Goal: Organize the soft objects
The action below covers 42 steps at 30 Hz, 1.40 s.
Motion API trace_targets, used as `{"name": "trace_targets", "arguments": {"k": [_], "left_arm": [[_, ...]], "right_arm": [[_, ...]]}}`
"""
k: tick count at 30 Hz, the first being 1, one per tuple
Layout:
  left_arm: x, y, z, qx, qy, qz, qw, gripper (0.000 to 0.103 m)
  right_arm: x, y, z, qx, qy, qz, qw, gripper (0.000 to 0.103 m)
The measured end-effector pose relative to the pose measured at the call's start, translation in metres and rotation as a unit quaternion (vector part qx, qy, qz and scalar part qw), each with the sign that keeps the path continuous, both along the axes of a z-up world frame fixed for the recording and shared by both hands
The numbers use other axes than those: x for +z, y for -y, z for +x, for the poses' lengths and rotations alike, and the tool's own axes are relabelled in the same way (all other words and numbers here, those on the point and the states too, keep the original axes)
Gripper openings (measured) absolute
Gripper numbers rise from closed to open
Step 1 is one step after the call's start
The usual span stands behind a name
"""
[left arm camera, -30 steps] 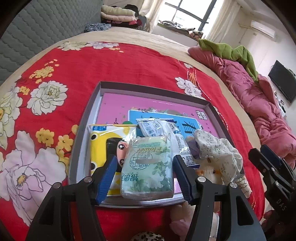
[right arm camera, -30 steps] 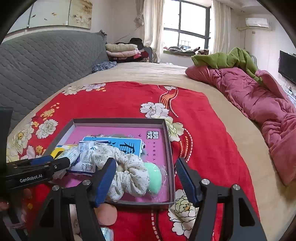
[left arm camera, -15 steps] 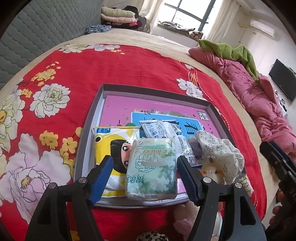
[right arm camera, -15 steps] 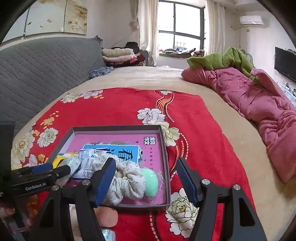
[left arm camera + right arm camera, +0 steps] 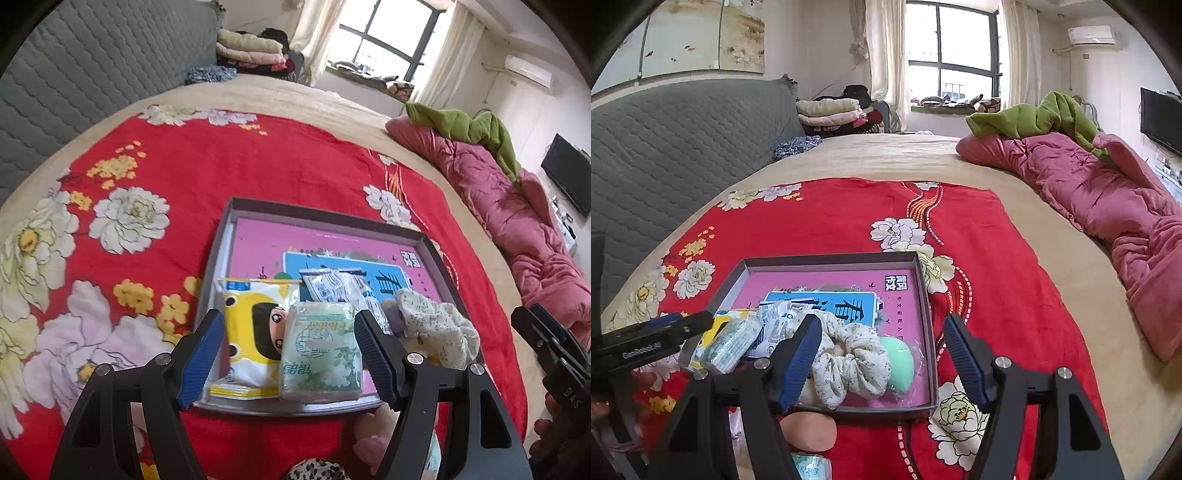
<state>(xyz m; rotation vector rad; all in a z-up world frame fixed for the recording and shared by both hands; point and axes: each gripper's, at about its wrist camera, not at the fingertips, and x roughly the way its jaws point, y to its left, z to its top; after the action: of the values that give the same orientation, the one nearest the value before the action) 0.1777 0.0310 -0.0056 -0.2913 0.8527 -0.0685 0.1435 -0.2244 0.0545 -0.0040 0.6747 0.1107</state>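
Observation:
A grey tray (image 5: 325,218) with a pink lining lies on the red flowered blanket. In it, a green tissue pack (image 5: 321,354) rests partly on a yellow cartoon pack (image 5: 255,332). White sachets (image 5: 332,284) and a cream floral scrunchie (image 5: 436,328) lie beside them. My left gripper (image 5: 288,321) hovers open around the green pack, its left pad well clear of it. My right gripper (image 5: 882,325) stands open above the scrunchie (image 5: 849,354) and a mint sponge (image 5: 899,362) at the near right corner of the tray (image 5: 831,258). The left gripper (image 5: 665,332) shows at that view's left edge.
A peach round pad (image 5: 809,430) and another small pack (image 5: 809,467) lie on the blanket in front of the tray. Pink plush pieces (image 5: 373,435) and a leopard-print item (image 5: 317,472) lie there too. A pink quilt (image 5: 1108,206) fills the right side, and a grey headboard (image 5: 665,147) the left.
My left gripper's jaws have widened off the green tissue pack and drawn back and up; the pack stays lying in the tray. The right gripper has hardly moved.

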Motion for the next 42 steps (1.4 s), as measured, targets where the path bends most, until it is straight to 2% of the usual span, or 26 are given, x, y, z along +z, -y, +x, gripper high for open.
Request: {"name": "trace_targets", "arguments": {"k": [5,8,10,20,35,42], "left_arm": [[0.012,-0.006,-0.01,0.014,0.014,0.023,0.9996,0.074],[0.018,-0.014,-0.016,0.023,0.02,0.004,0.9995,0.075],[0.022,-0.016,-0.019,0.028,0.024,0.007,0.9993,0.075],[0.035,-0.006,-0.042,0.018,0.028,0.018,0.9993,0.076],[0.07,0.016,-0.085,-0.003,0.041,0.028,0.9988,0.076],[0.08,0.019,-0.101,0.003,0.042,0.041,0.9983,0.076]], "right_arm": [[0.006,0.001,-0.007,0.002,0.01,0.006,1.0,0.07],[0.005,0.0,-0.008,0.004,0.004,0.007,1.0,0.073],[0.008,0.0,-0.009,0.005,0.007,0.006,1.0,0.073],[0.023,0.002,-0.02,0.007,0.024,0.015,1.0,0.073],[0.055,0.004,-0.054,0.022,0.061,0.026,0.998,0.073],[0.059,0.001,-0.066,0.045,0.058,0.027,0.997,0.073]]}}
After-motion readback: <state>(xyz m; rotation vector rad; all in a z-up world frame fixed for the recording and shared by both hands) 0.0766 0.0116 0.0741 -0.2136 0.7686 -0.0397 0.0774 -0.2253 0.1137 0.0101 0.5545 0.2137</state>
